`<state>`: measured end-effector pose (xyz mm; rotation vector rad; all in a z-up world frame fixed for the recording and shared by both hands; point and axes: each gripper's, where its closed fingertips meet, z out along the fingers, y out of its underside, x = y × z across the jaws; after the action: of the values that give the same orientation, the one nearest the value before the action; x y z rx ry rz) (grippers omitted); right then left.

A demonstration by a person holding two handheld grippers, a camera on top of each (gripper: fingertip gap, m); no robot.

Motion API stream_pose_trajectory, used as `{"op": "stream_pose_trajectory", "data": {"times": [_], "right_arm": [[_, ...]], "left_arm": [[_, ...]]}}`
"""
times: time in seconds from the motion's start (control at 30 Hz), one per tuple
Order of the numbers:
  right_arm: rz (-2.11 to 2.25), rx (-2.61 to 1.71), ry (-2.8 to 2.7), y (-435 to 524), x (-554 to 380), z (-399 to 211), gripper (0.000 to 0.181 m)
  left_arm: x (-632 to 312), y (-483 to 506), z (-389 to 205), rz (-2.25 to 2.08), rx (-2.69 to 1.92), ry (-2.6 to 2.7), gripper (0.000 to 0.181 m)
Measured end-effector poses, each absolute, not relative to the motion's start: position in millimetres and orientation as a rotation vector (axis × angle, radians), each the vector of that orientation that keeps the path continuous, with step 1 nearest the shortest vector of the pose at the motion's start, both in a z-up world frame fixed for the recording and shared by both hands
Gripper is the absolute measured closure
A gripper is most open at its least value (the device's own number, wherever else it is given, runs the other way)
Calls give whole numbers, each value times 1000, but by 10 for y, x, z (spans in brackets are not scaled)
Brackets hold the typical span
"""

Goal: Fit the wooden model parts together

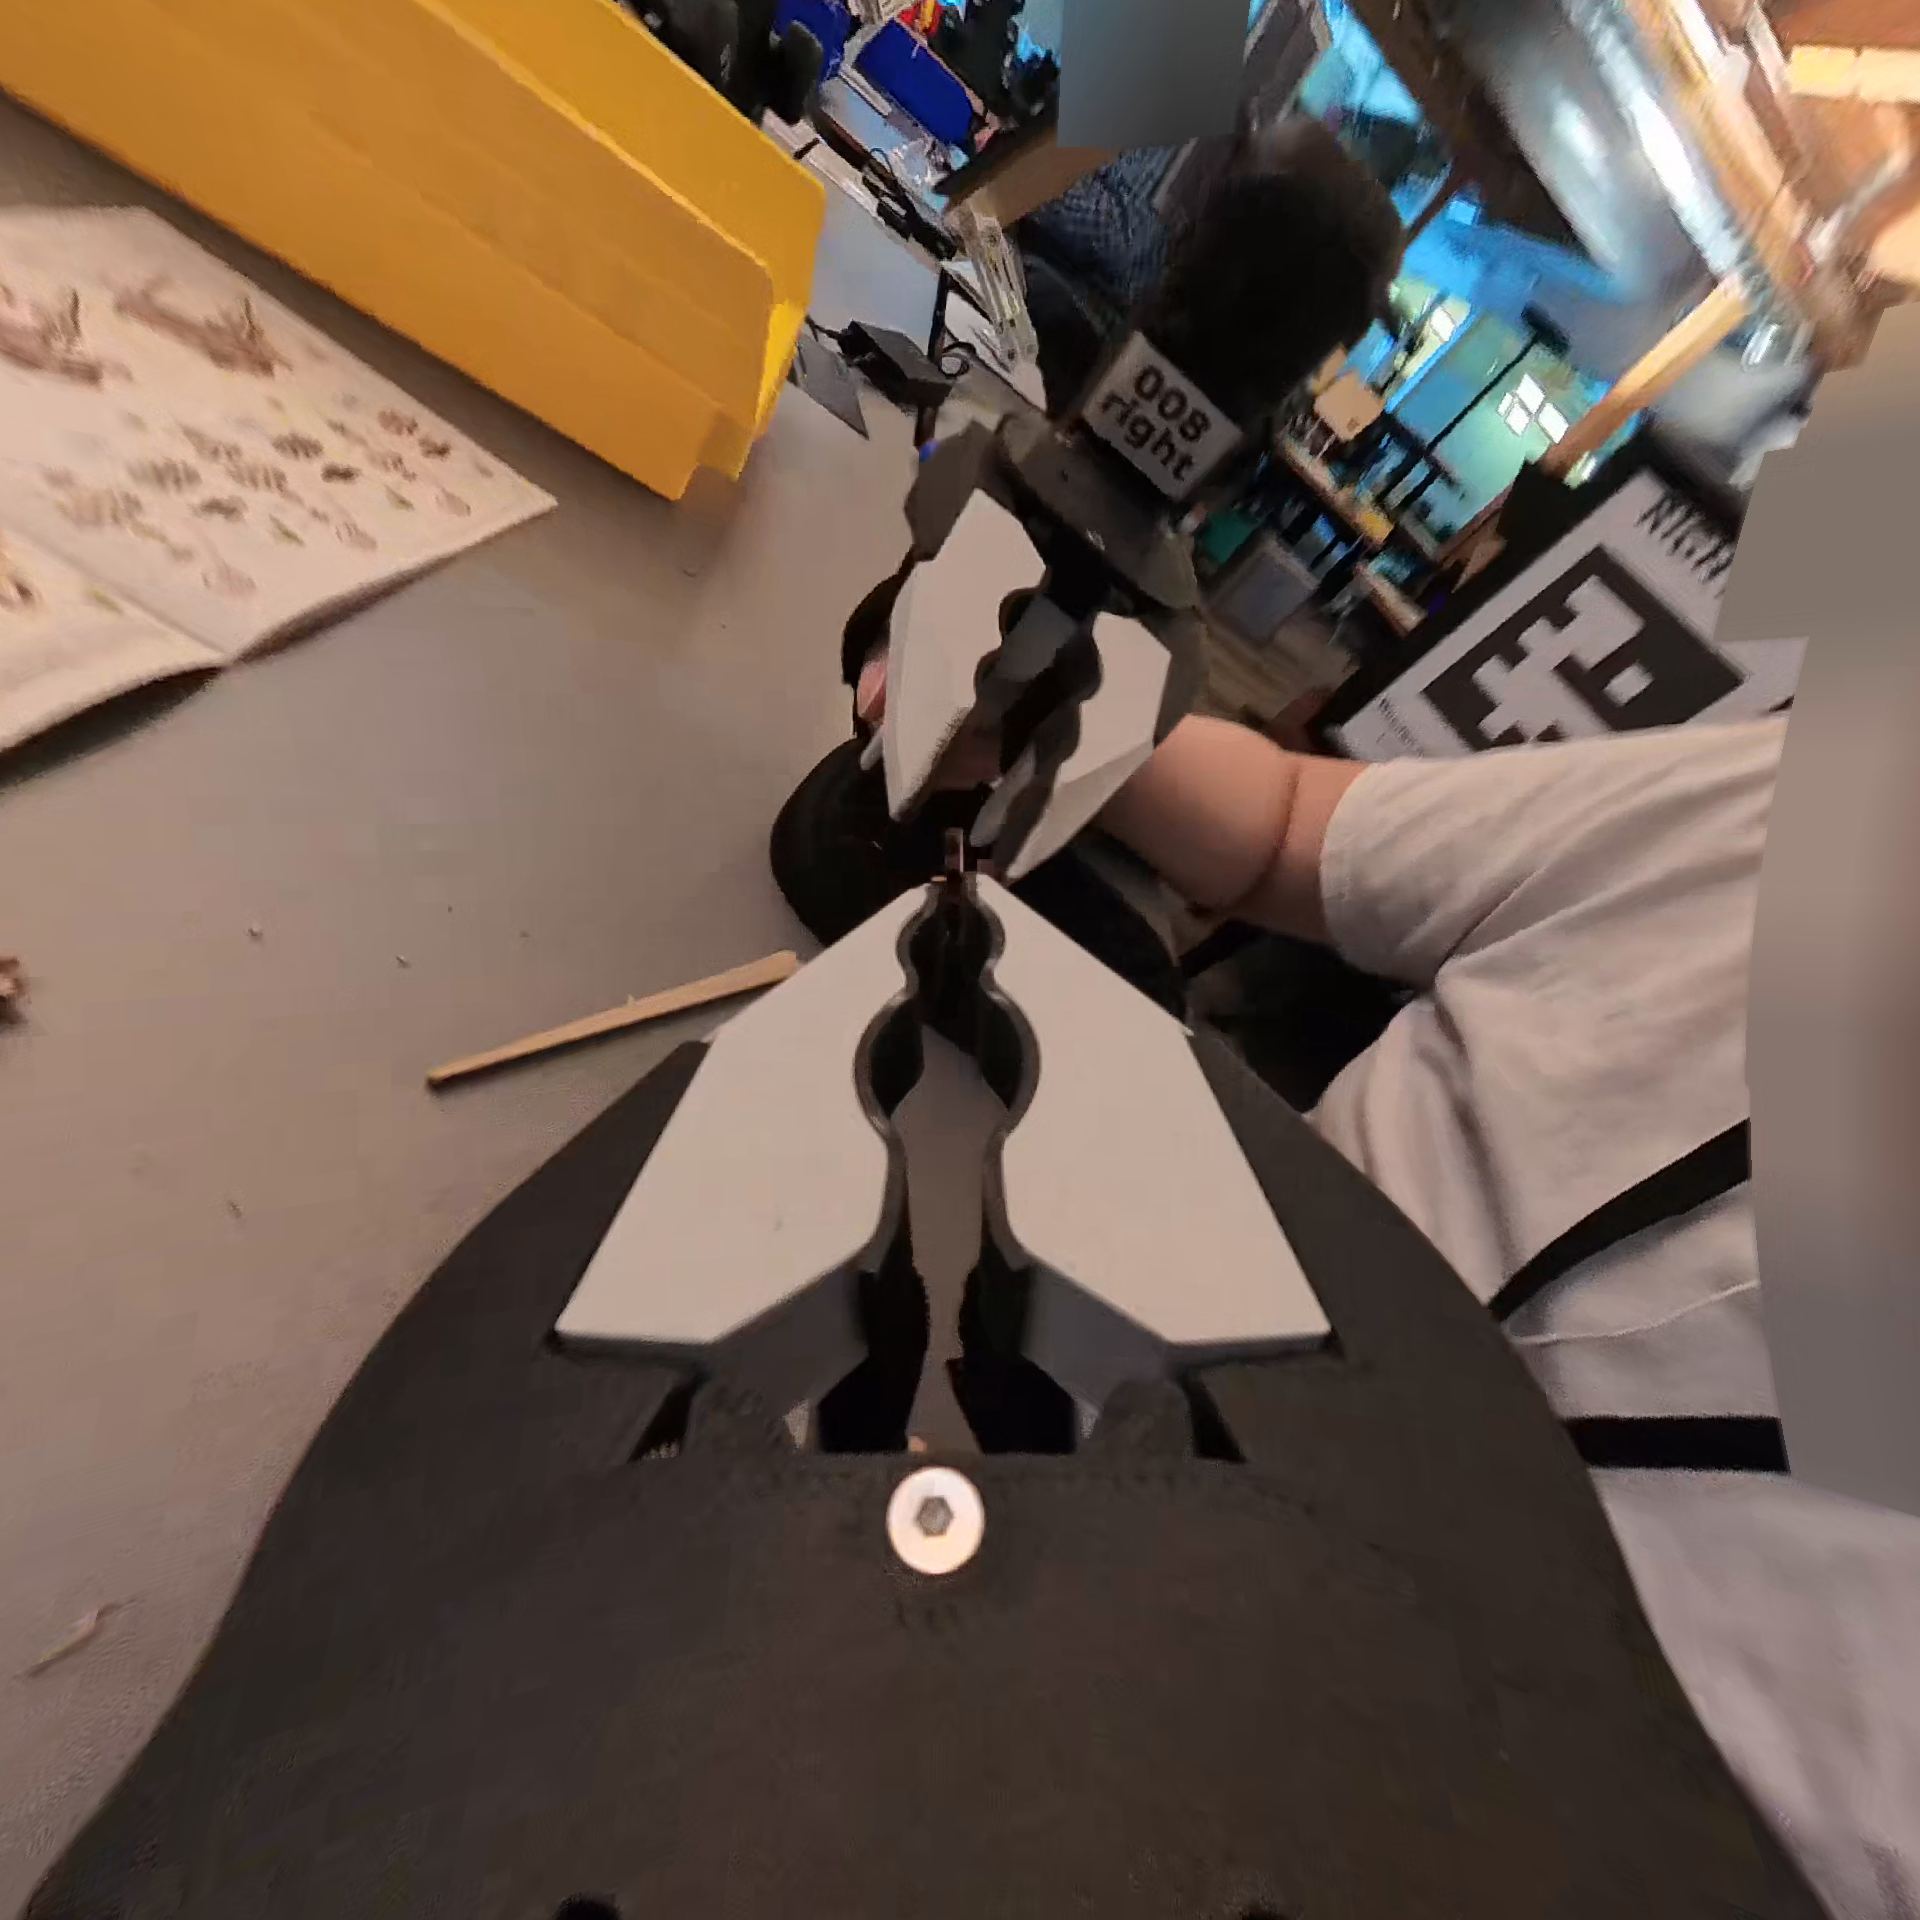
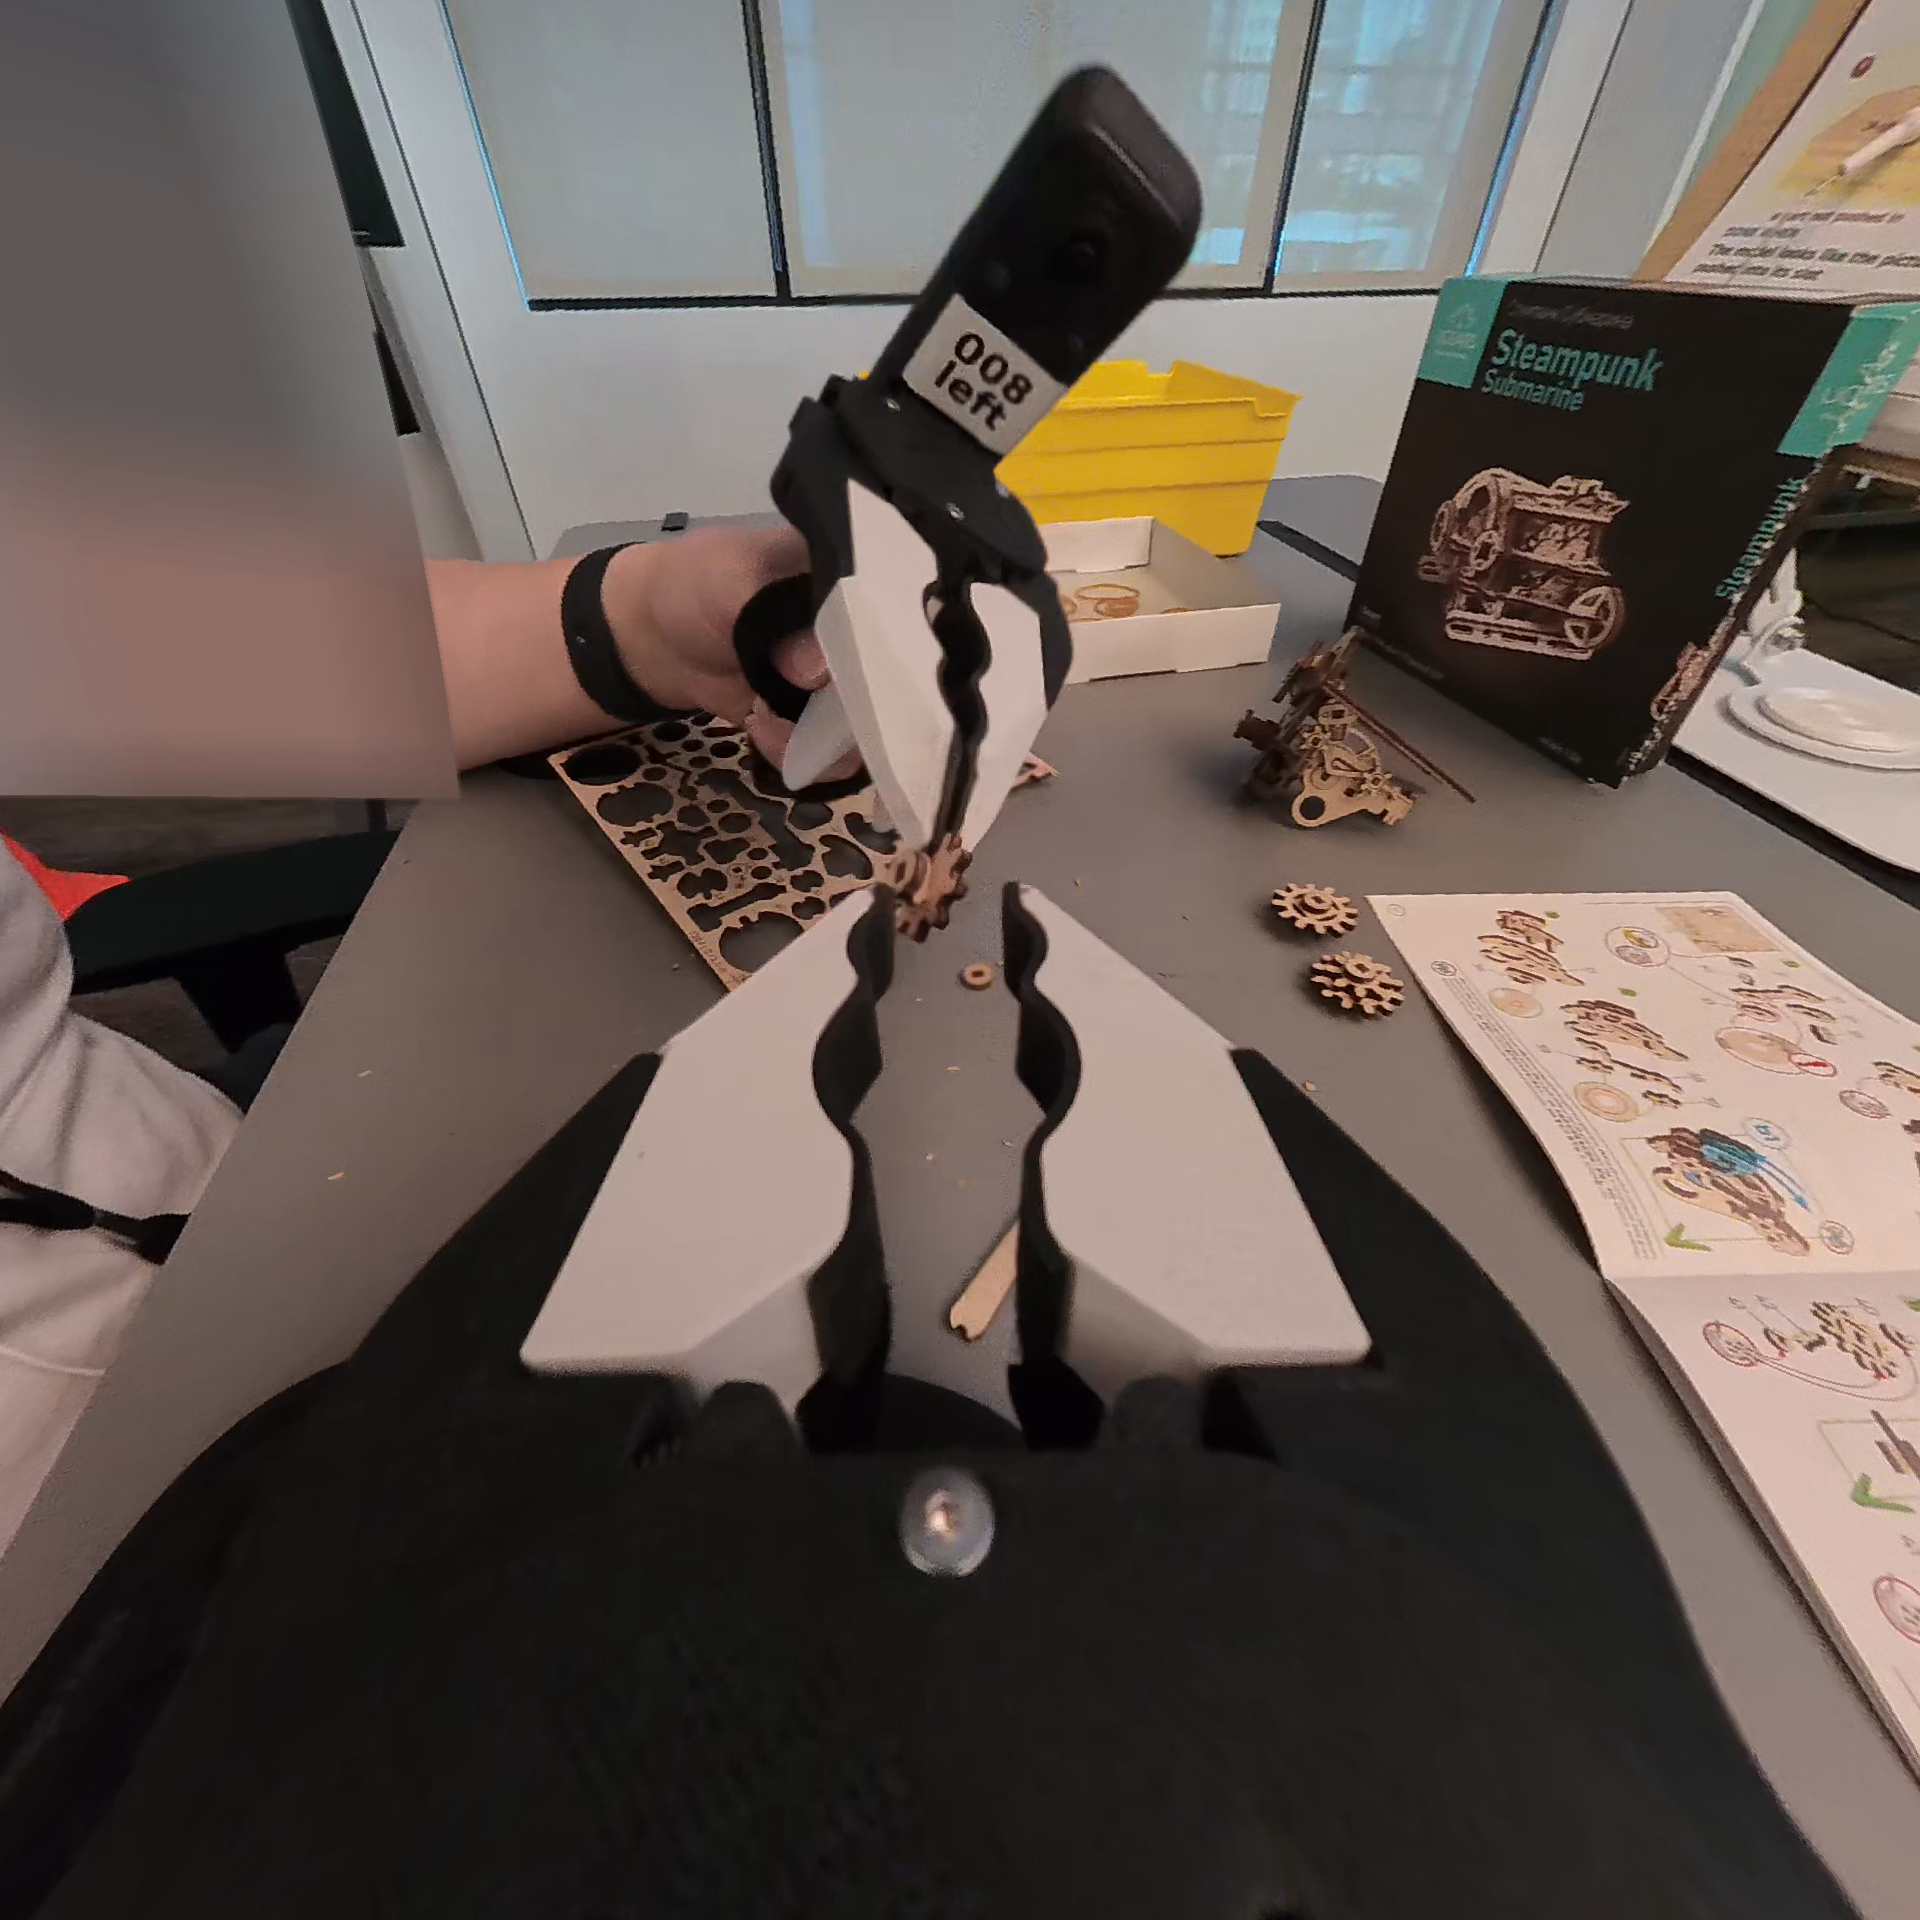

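My left gripper (image 1: 954,896) is shut on a small wooden gear (image 1: 954,854), which shows edge-on at its tips. In the right wrist view the left gripper (image 2: 935,847) hangs above the grey table (image 2: 1143,831), tips down, with the toothed gear (image 2: 928,885) pinched in them. My right gripper (image 2: 948,899) is open and empty, and the gear sits just by its left fingertip (image 2: 878,914). In the left wrist view the right gripper (image 1: 961,821) points tip to tip at the left one. A partly built wooden model (image 2: 1325,743) stands on the table at the right.
Two loose gears (image 2: 1314,912) and a small washer (image 2: 976,975) lie on the table. A punched plywood sheet (image 2: 707,831), a wooden stick (image 2: 982,1288), an instruction booklet (image 2: 1662,1091), the kit box (image 2: 1590,520), a white tray (image 2: 1164,613) and yellow bins (image 2: 1153,457) surround them. Less than 4 cm separates the two grippers' tips. Both grippers' tips are roughly 20 cm from the partly built wooden model (image 2: 1325,743).
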<state>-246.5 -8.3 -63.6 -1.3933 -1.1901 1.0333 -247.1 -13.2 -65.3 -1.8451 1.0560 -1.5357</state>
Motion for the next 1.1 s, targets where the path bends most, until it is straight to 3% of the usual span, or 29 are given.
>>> {"op": "stream_pose_trajectory", "data": {"times": [0.1, 0.37, 1.1], "right_arm": [[949, -1381, -1194, -38, -2453, -638, 157], [376, -1252, -1410, -68, -2557, -866, 169], [322, -1511, -1370, 127, -2588, -1127, 170]], "left_arm": [[-2484, -63, -724, -1630, -1932, 936, 181], [-2509, 55, -976, -1597, -2116, 772, 181], [-2522, 115, -1146, -1479, -2207, 720, 181]]}}
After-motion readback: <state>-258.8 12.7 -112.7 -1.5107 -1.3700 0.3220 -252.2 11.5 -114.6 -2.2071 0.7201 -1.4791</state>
